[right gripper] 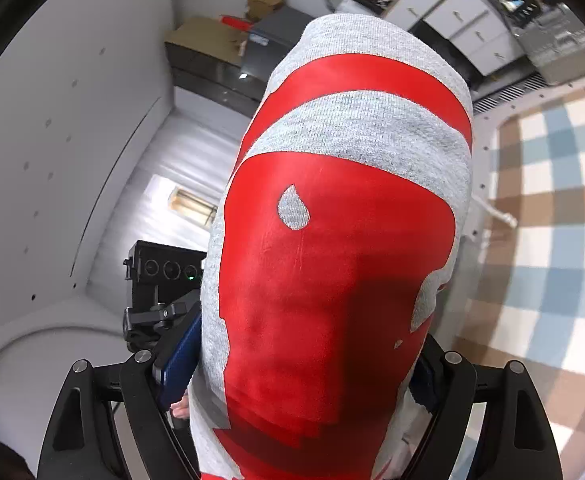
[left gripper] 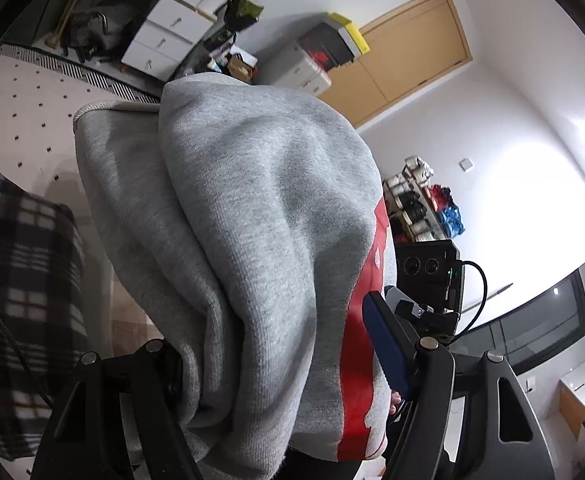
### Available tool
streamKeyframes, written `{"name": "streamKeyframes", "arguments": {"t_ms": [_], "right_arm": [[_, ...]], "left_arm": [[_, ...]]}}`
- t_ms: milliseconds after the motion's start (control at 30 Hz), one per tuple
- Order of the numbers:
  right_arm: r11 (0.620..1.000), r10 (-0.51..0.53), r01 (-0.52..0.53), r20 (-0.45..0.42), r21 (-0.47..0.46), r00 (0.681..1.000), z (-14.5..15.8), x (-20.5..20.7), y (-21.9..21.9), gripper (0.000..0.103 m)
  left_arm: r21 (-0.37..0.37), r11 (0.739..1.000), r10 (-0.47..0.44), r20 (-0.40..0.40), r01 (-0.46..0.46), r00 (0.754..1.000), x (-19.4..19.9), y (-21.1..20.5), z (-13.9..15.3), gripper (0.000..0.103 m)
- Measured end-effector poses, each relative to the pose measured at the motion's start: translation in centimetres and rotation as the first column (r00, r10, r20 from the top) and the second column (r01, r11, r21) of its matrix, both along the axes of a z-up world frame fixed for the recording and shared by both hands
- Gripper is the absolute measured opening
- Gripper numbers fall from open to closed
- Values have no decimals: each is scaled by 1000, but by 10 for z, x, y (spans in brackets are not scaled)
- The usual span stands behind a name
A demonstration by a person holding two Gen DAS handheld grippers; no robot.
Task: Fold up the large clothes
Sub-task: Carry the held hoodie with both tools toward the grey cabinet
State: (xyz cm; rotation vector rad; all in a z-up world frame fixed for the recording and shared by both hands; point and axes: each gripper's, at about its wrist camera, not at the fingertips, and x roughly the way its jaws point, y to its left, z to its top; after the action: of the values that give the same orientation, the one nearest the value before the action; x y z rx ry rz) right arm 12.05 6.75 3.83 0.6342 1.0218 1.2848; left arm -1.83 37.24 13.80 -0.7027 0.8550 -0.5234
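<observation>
Grey sweatshirt bunched lengthwise along both claws, red print rightward.

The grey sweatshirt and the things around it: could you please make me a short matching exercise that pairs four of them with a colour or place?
Things:
1. grey sweatshirt
2. door
3. chest of drawers
4. checked cloth

Descriptions:
A. white, with small handles
B. brown, blue and white squares, at the right of the right wrist view
C. bunched between both tools' fingers, with a red print
D. plain light wood, set in a white wall

Pairs: 1-C, 2-D, 3-A, 4-B
</observation>
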Motion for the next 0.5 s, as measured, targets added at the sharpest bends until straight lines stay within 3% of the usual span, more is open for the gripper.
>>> {"name": "streamKeyframes", "arguments": {"t_ms": [400,500], "right_arm": [[992,106,-107,22,61,994,25,0,96,87],[984,148,-147,-2,97,989,14,-4,132,87]], "left_arm": [[51,987,153,39,-155,987,-23,51,22,68],[78,975,205,28,-206,978,-28,69,22,68]]}}
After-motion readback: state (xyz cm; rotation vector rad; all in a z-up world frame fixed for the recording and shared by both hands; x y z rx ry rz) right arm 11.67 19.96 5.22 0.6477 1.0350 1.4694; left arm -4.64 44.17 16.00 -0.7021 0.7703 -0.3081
